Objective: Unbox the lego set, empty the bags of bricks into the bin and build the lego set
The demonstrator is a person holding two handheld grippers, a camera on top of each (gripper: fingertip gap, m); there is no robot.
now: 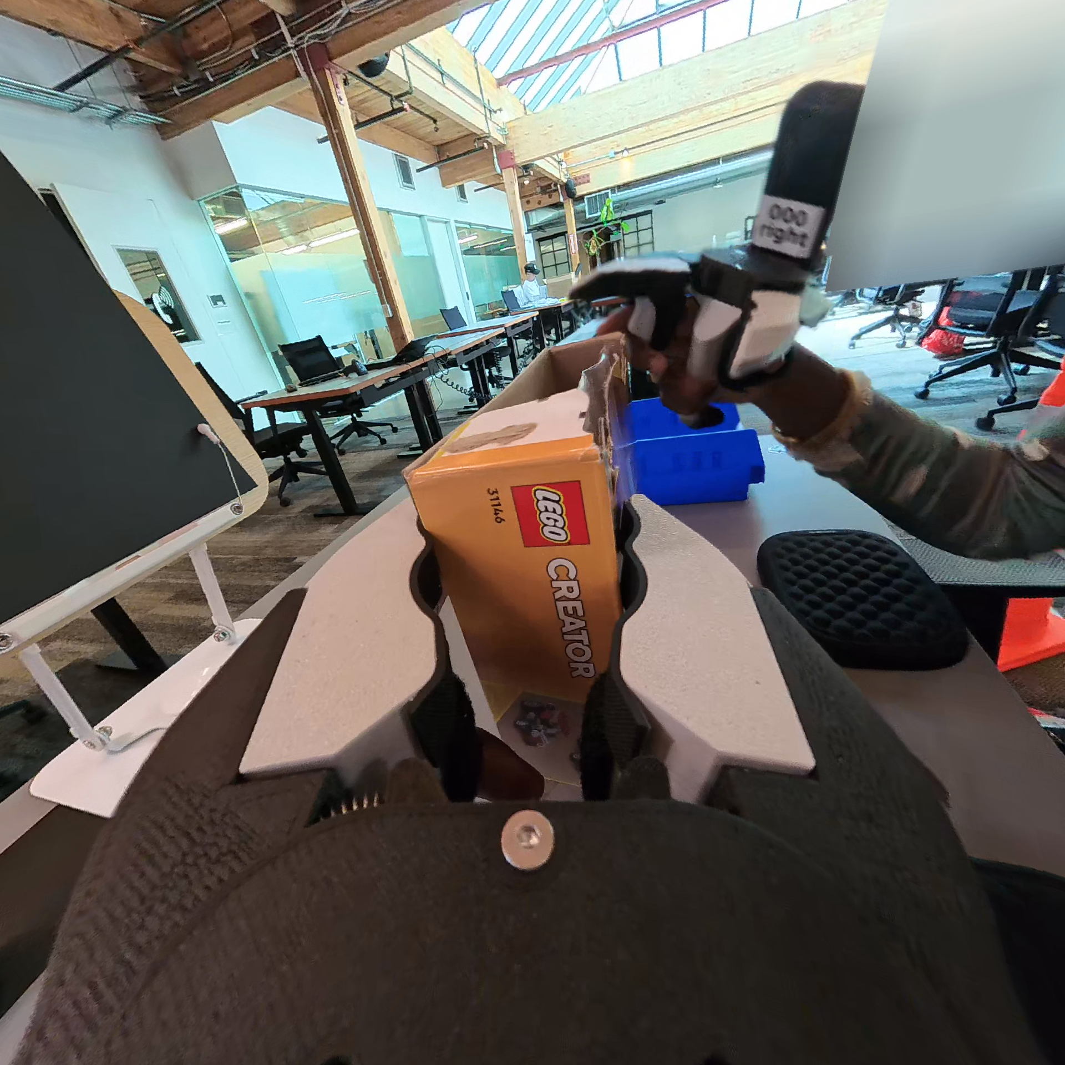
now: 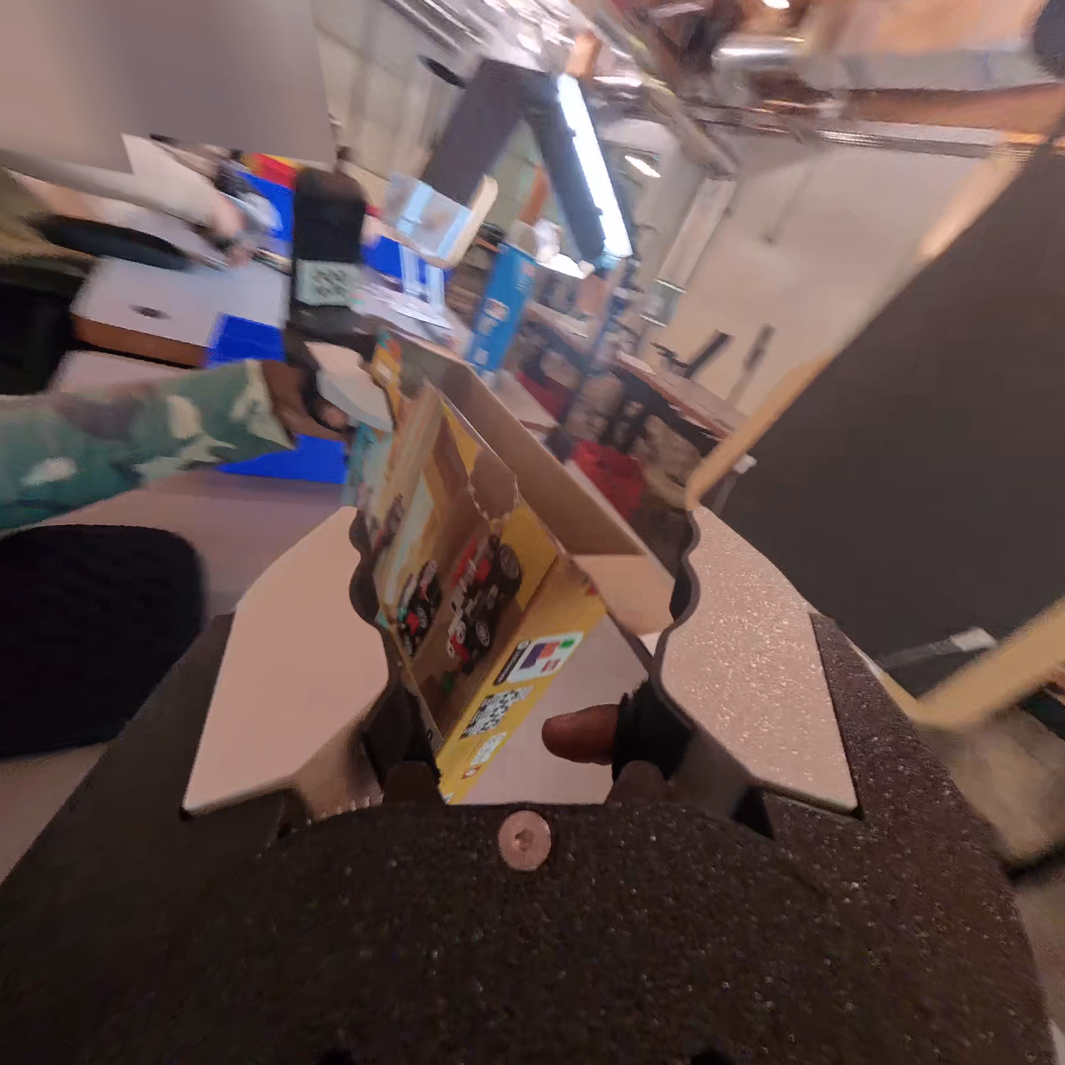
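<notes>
Lego box is clamped upright between left gripper fingers, long axis pointing away, open end nearest right gripper, whose finger state cannot be told.

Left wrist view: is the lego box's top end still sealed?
No. The lego box is torn open at its far end, its bare cardboard inside showing, while the left gripper clamps its sides.

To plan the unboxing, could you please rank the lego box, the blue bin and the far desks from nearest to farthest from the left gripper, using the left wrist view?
1. lego box: clamped between the jaws of the left gripper.
2. blue bin: just beyond the box, to the right, on the table.
3. far desks: across the floor, left of centre.
</notes>
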